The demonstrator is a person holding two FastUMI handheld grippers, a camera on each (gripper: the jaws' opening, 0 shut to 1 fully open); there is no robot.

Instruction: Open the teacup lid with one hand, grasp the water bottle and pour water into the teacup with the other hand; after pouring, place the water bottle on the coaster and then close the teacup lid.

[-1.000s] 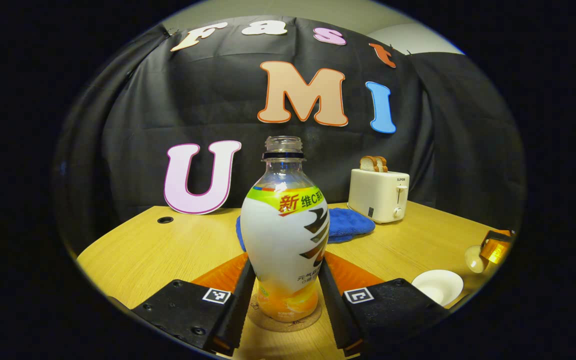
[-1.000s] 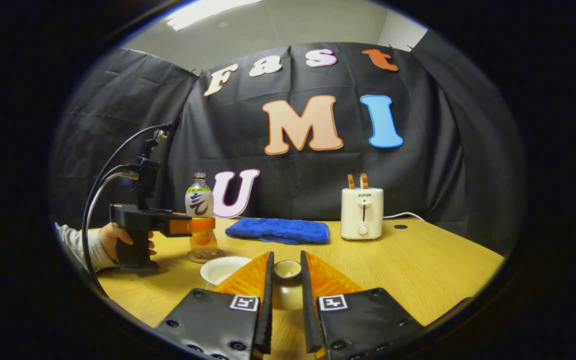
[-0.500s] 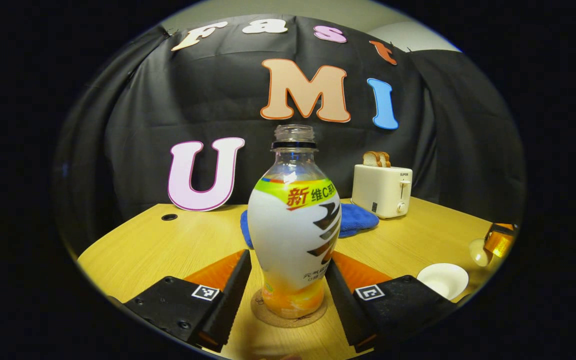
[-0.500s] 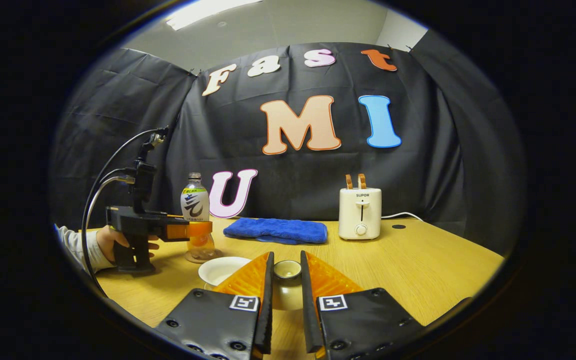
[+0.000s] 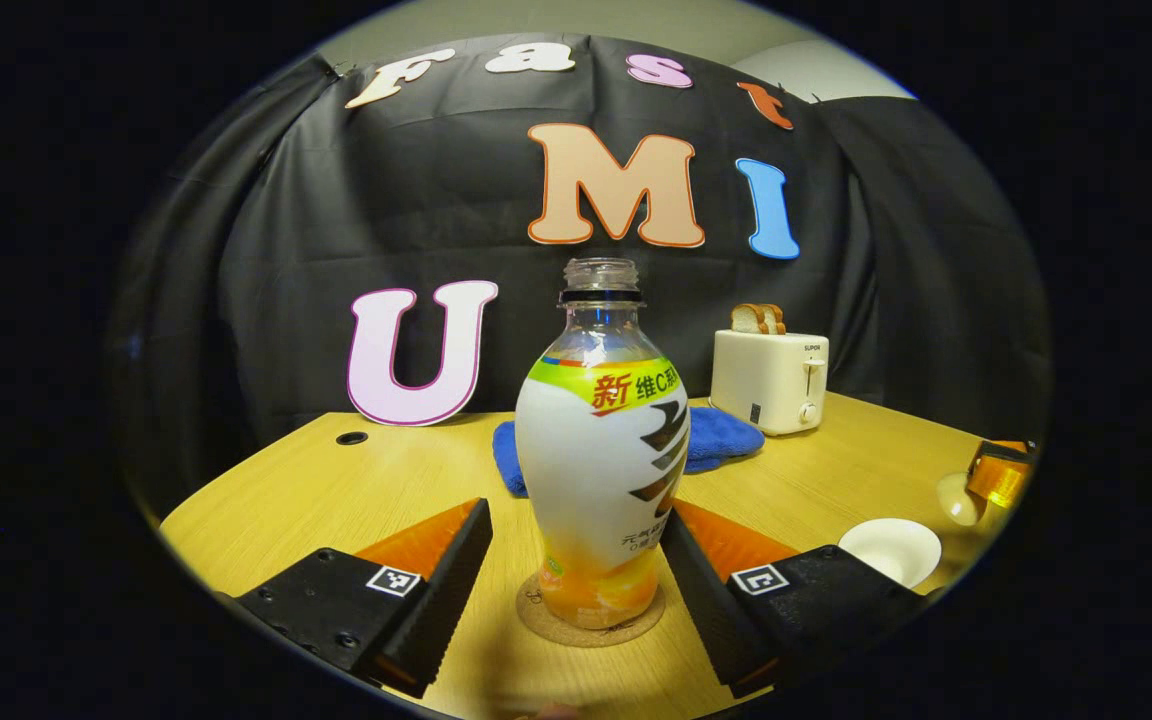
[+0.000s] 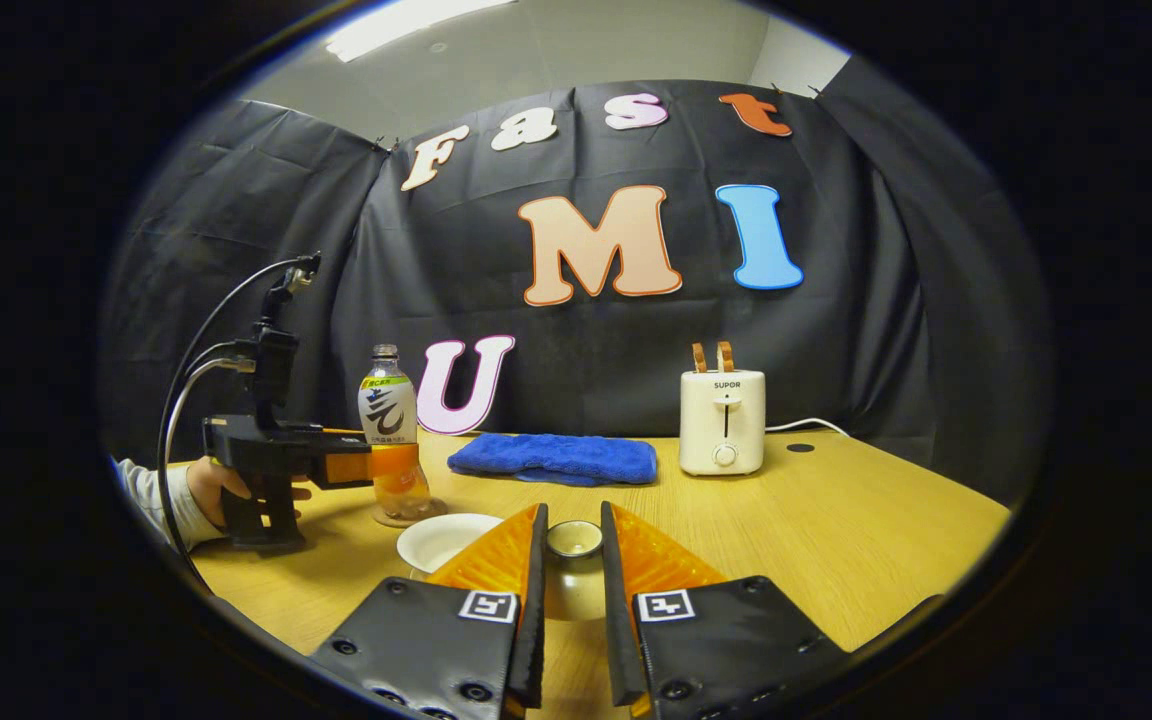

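The water bottle (image 5: 602,450) is see-through plastic with no cap on top and a smooth label wrapped around its fat middle. A little orange drink sits at the bottom. It stands straight up on one round, flat cork coaster (image 5: 591,618) on the wooden bench (image 5: 336,500).

The left gripper (image 5: 576,585) has its jaws spread wide, one on each side of the bottle. The left one is clearly apart from the bottle; the right one is just beside it. In the right gripper view a hand (image 6: 211,487) in a pale sleeve holds this gripper by its handle.

The right gripper (image 6: 570,590) has its jaws pinching one small, round teacup lid (image 6: 573,565) with a ring-shaped knob on top. The lid looks smooth and shiny, like china.

One white teacup (image 6: 448,538), round and open like a small bowl, sits on the bench just left of the lid. It is near the bottle.

Far back lies one soft, fluffy blue cloth (image 6: 553,459), folded flat. To its right stands one boxy cream toaster (image 6: 722,434) with two slices of bread (image 6: 712,357) sticking up.
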